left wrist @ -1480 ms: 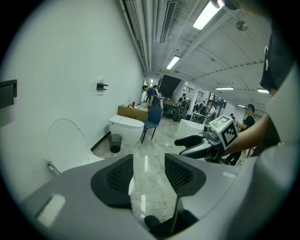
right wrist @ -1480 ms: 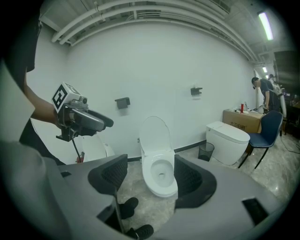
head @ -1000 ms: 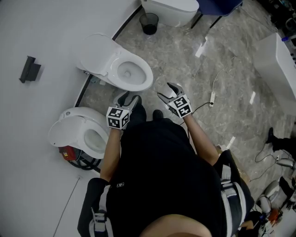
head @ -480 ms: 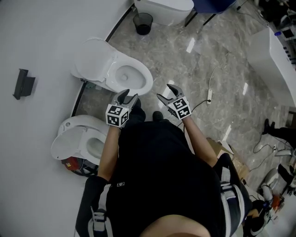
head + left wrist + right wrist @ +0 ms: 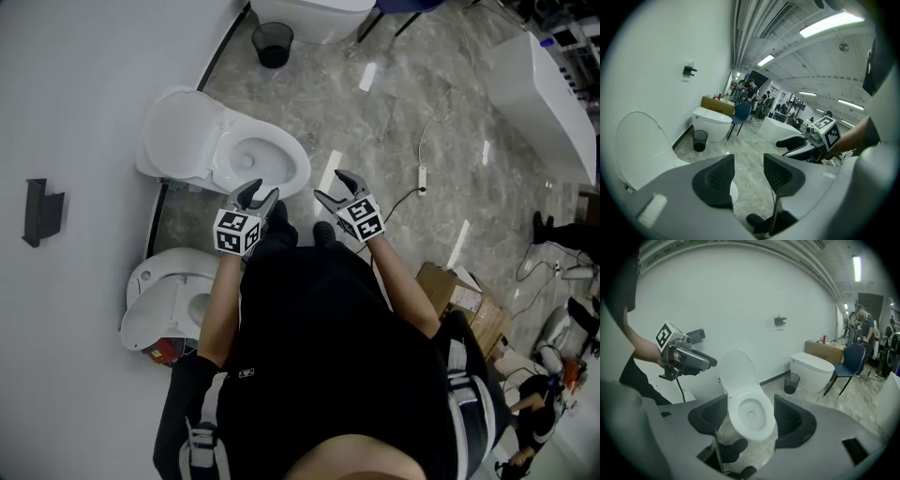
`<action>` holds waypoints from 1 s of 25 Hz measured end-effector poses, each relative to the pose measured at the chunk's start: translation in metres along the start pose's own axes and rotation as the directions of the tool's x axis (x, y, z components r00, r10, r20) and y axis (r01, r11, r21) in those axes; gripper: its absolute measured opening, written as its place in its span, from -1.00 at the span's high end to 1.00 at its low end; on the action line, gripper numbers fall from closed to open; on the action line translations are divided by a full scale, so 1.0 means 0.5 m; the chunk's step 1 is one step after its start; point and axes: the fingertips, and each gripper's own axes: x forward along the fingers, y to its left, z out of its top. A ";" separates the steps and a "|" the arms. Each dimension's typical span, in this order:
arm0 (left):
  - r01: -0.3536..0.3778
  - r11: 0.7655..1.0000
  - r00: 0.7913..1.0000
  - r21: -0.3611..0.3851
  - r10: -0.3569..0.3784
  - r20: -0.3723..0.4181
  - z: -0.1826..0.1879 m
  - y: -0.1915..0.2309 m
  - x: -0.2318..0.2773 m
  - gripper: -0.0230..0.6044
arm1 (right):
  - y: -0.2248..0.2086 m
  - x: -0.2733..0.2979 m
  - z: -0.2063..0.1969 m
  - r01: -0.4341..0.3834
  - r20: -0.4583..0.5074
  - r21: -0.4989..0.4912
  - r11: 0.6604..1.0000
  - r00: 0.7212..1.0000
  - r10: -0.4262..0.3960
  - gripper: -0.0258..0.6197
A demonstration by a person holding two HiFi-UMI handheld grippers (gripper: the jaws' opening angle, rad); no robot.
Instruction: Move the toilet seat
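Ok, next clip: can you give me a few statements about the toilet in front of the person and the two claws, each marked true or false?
1. The lid of the toilet in front of the person stands raised. True.
2. The right claw is shut on the toilet's rim. False: its jaws stand apart and empty, and the bowl lies beyond them.
3. A black bin stands on the floor near the wall. True.
4. The left claw grips the lid. False: it is open and holds nothing.
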 end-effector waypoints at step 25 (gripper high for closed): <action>0.193 0.979 0.977 0.071 -0.185 -0.109 0.020 0.087 0.092 0.32 | -0.017 0.075 0.014 0.145 -0.021 0.105 0.984 0.989 -0.144 -0.01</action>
